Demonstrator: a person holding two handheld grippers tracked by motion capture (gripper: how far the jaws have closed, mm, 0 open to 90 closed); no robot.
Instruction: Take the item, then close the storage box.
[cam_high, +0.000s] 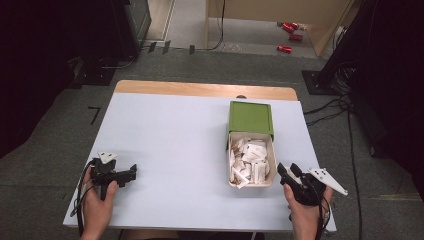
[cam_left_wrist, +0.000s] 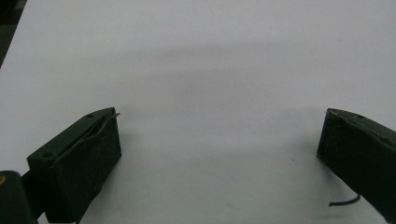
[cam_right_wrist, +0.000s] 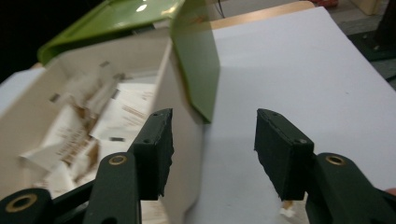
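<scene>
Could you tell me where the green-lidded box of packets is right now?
In the high view, the box sits right of centre on the table, just ahead of the right gripper.

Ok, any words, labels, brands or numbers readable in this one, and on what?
None can be read.
White packets in the box: brownish print, too blurred to read.
Red cans on the floor: too small to read.
Green lid: no print visible.
Table: bare of markings.

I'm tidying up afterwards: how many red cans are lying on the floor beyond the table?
3, possibly more hidden: two red cans lie close together by the wooden partition, and the third lies slightly nearer the table.
</scene>
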